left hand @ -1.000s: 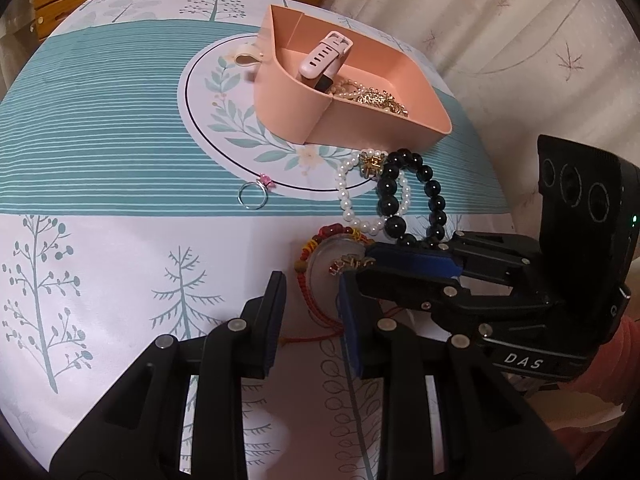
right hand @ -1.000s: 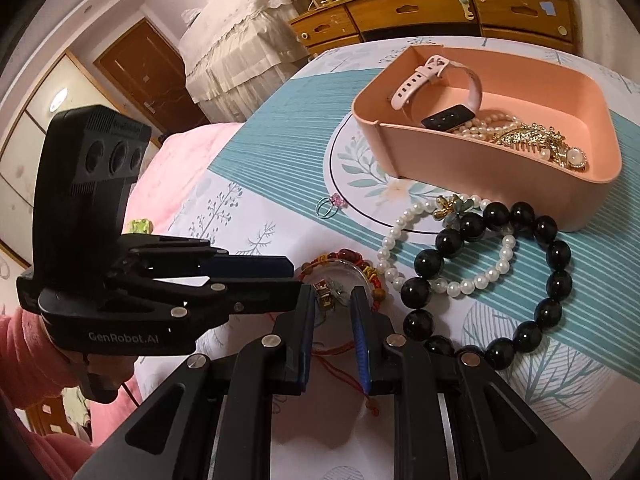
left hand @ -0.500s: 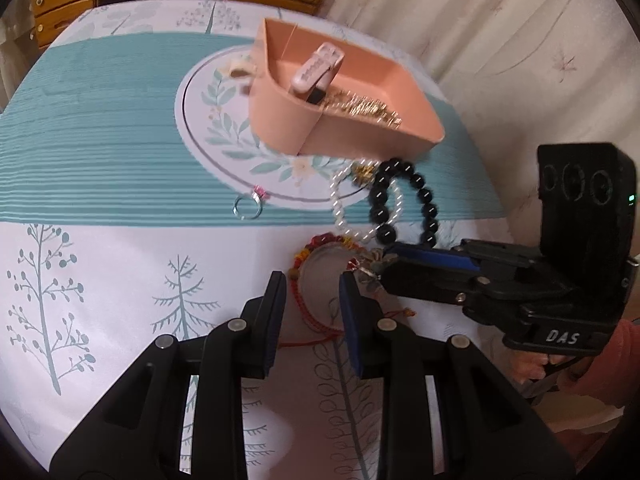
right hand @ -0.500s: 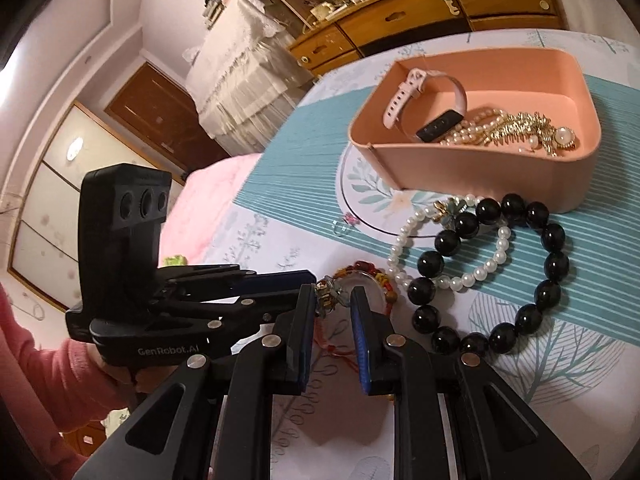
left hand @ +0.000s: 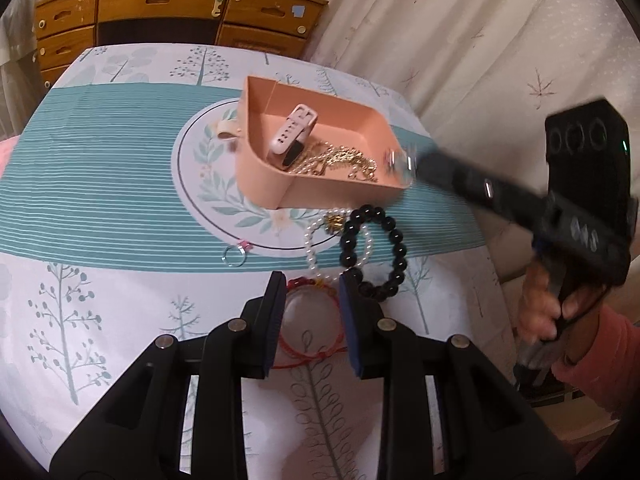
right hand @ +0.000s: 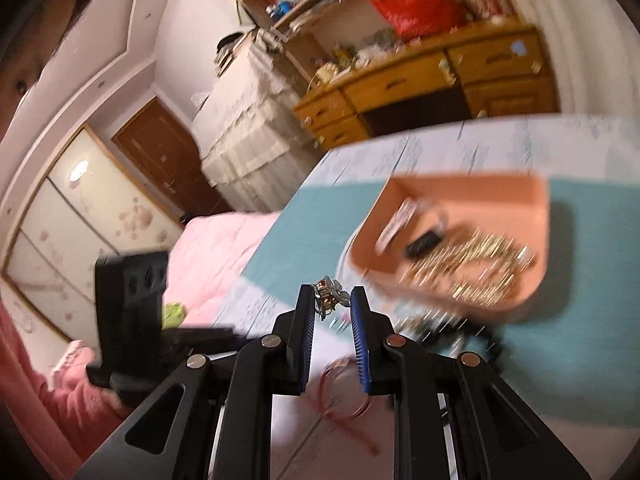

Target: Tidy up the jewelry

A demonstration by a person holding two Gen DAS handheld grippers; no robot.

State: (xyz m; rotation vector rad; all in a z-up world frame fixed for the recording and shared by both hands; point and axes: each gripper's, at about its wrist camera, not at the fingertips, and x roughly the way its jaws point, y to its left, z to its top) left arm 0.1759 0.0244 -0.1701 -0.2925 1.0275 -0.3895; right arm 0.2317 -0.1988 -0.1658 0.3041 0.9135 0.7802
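Observation:
A pink tray (left hand: 372, 196) (right hand: 532, 208) holds a white watch (left hand: 292, 134) and gold chains (left hand: 344, 162). My right gripper (right hand: 331, 294) is shut on a small silver and gold trinket (right hand: 328, 292); in the left wrist view it (left hand: 400, 162) is blurred above the tray's right corner. My left gripper (left hand: 312, 280) is open and empty, low over a red bead and string bracelet (left hand: 310, 284). A black bead bracelet (left hand: 396, 240), a pearl bracelet (left hand: 310, 256) and a silver ring (left hand: 235, 257) lie on the tablecloth in front of the tray.
A small cream clip (left hand: 228, 130) lies left of the tray on the patterned tablecloth (left hand: 100, 200). A wooden dresser (left hand: 160, 12) stands behind the table, a curtain (left hand: 460, 40) to the right, a pink bed (right hand: 208, 252) to the left.
My right gripper has lifted the trinket off the red bracelet and swung it up over the tray's right corner. My left gripper has stayed over the red bracelet.

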